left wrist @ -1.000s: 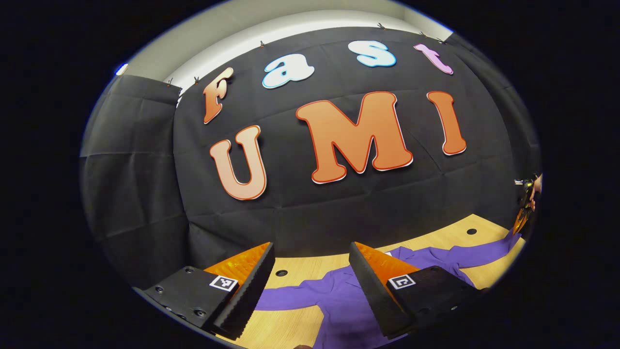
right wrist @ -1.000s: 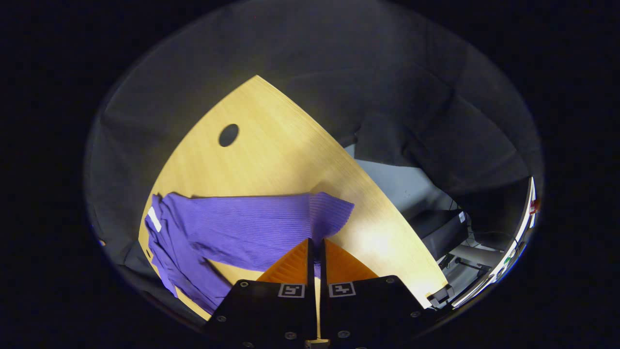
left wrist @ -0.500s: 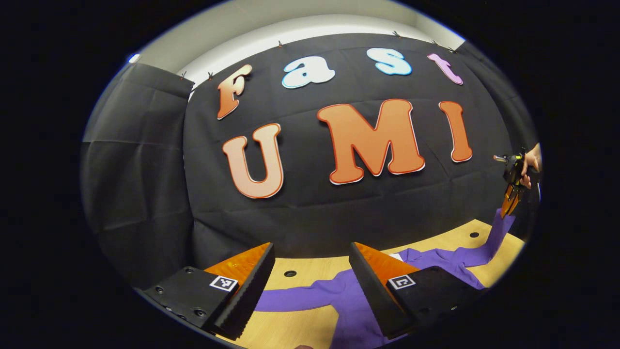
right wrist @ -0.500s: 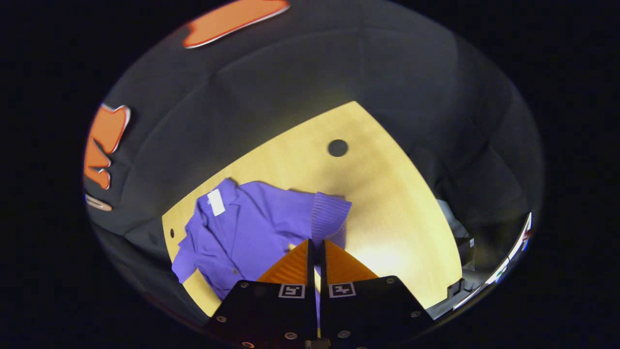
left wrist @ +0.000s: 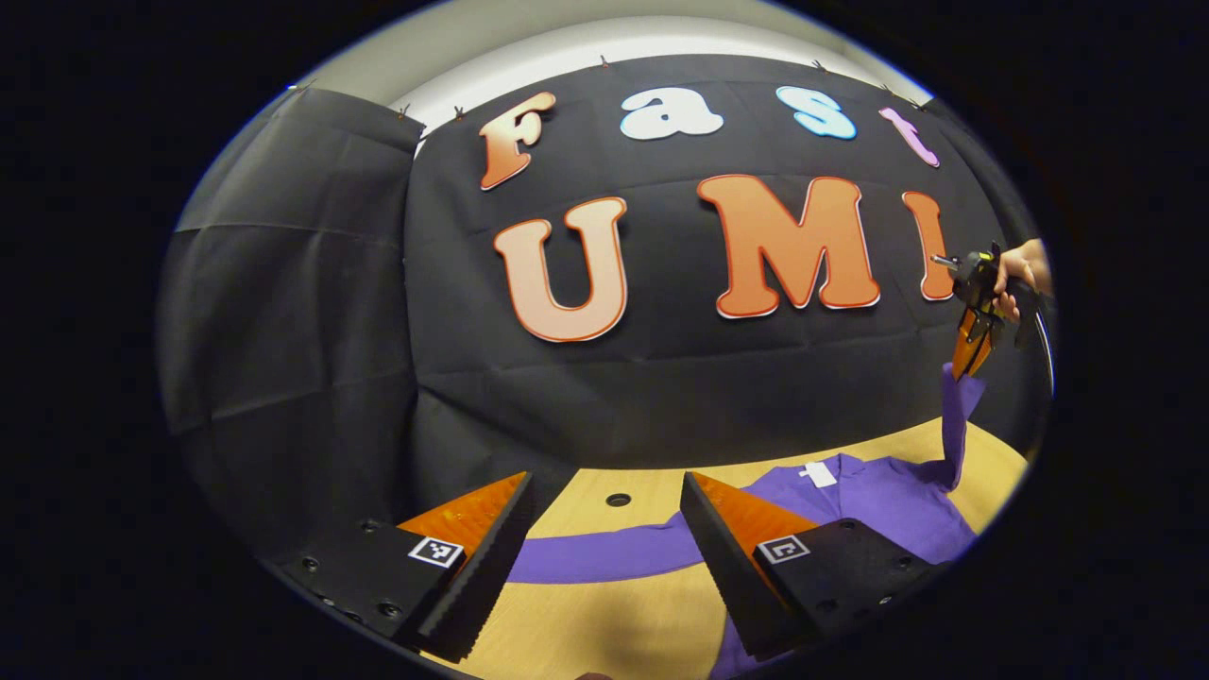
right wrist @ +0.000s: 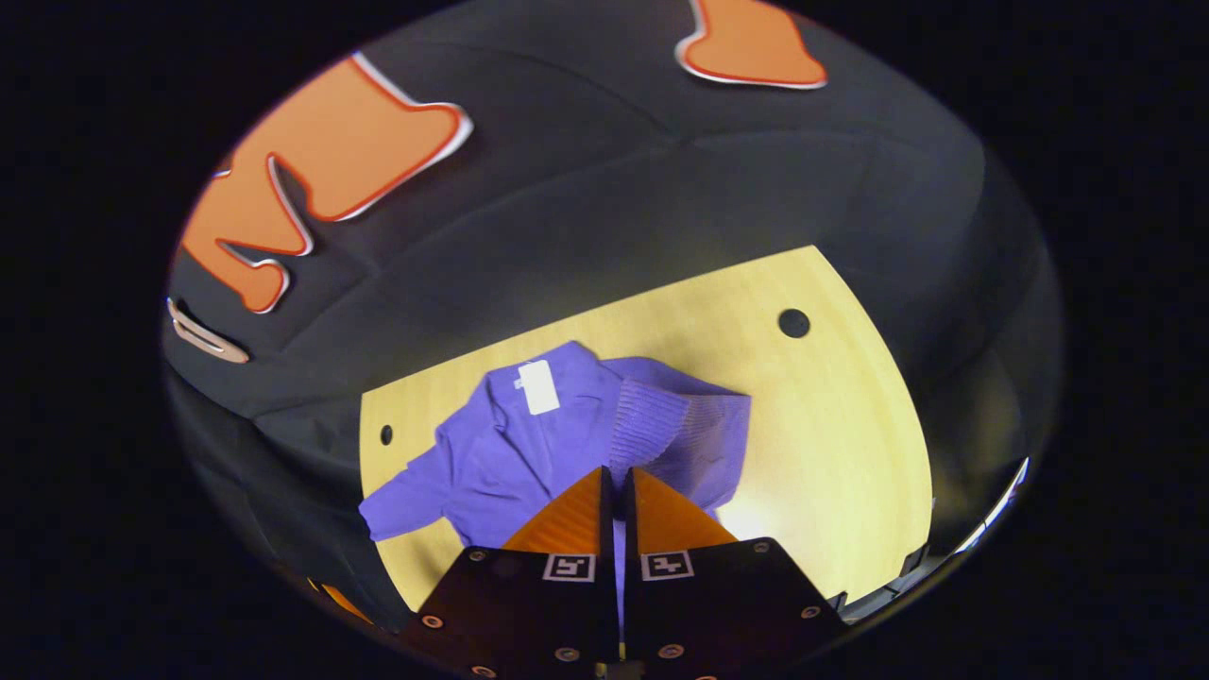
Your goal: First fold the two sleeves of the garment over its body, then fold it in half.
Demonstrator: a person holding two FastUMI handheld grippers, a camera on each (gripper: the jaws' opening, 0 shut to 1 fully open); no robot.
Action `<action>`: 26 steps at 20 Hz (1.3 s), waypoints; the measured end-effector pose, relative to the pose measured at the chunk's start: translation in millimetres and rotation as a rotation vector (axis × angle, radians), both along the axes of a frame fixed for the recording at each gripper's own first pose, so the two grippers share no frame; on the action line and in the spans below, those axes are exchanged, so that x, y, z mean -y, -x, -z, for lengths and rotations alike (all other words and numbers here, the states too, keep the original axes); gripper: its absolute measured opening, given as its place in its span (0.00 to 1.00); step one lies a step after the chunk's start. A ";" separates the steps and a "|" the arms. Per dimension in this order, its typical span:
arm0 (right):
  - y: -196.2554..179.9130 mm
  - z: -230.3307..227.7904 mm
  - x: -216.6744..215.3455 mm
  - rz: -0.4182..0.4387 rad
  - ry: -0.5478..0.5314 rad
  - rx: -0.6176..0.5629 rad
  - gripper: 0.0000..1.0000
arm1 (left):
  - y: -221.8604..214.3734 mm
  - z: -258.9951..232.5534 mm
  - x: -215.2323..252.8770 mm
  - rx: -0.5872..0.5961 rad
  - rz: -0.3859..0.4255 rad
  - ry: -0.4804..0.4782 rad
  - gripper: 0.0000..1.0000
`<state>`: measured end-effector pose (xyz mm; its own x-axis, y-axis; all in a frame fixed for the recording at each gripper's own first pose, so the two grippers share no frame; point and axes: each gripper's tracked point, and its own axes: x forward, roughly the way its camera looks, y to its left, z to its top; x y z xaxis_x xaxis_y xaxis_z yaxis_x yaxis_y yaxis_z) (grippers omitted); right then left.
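Observation:
A purple long-sleeved garment [left wrist: 864,505] lies on the wooden table [left wrist: 633,623], collar with a white tag [right wrist: 539,386] toward the wall. My right gripper [right wrist: 617,472] is shut on the cuff of one sleeve [right wrist: 661,425] and holds it up above the garment's body [right wrist: 501,463]. In the left gripper view the same gripper [left wrist: 971,351], held by a hand [left wrist: 1020,269], hangs high at the right with the sleeve [left wrist: 952,425] dangling from it. My left gripper [left wrist: 604,529] stands open above the other sleeve [left wrist: 604,559], which lies flat, stretched out to the left.
Black cloth walls close off the table's far side. Round holes [left wrist: 619,499] [right wrist: 793,323] sit in the tabletop near the back edge. Bare wood [right wrist: 850,453] lies to the right of the garment in the right gripper view.
The right gripper has risen and swung over toward the garment's body, carrying the sleeve cuff with it. My left gripper stays open and has shifted a little left over the other sleeve.

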<state>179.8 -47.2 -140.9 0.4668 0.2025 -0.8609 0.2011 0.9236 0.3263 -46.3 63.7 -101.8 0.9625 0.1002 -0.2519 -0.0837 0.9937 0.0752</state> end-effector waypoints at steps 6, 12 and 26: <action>-12.9 -23.6 -106.3 -0.152 0.011 0.049 0.03 | -5.4 17.2 -38.0 -0.019 -0.023 0.016 0.97; -13.7 -4.5 -206.4 -0.265 -0.002 0.030 0.04 | -9.8 31.1 -54.5 -0.032 -0.028 0.021 0.97; -3.9 19.7 -255.9 -0.360 -0.047 0.028 0.17 | -23.6 74.8 -82.3 -0.109 -0.074 -0.021 0.97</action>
<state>183.7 208.6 -160.6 0.3818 0.3970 -0.8346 -0.1441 0.9176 0.3706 -22.6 146.0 -176.6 0.9192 0.1767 -0.3519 -0.1473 0.9831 0.1089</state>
